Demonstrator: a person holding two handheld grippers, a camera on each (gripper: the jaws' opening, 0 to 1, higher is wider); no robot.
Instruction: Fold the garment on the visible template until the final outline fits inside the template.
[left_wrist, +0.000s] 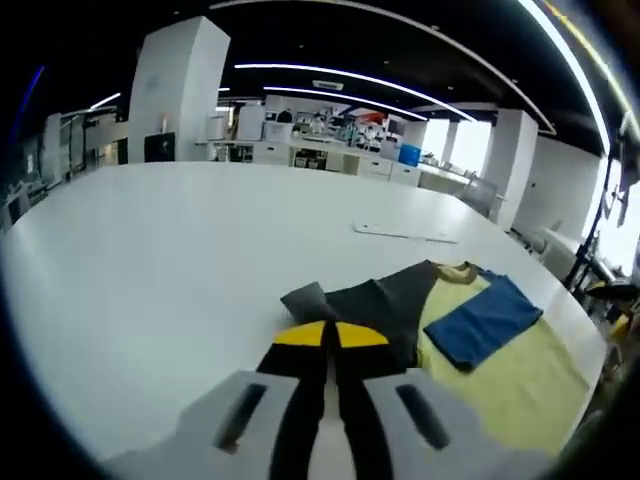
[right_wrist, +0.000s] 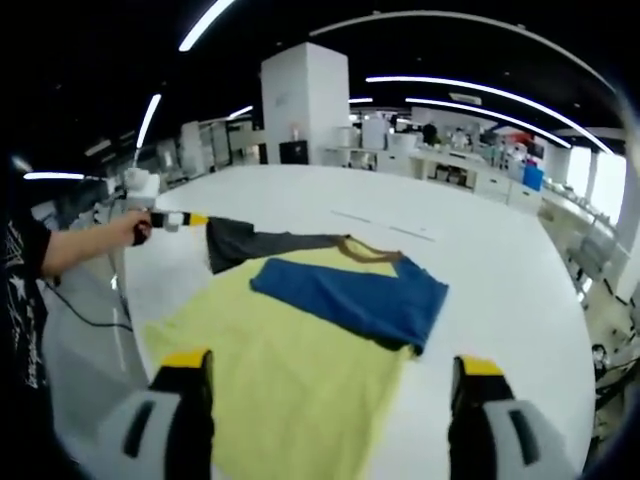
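Pinching the garment's (right_wrist: 300, 330) grey sleeve (left_wrist: 372, 300), left gripper (left_wrist: 330, 340) (right gripper's (right_wrist: 330, 375) jaws wide).

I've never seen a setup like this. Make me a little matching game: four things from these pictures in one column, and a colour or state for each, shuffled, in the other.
Column one:
1. right gripper
2. left gripper
3. folded-over blue sleeve
4. big round white table

Column two:
A. lies on top of the yellow shirt body
B. fingers closed, pinching the dark grey sleeve
C. fingers wide apart, holding nothing
D. carries the whole garment

Pairs: 1-C, 2-B, 3-A, 4-D
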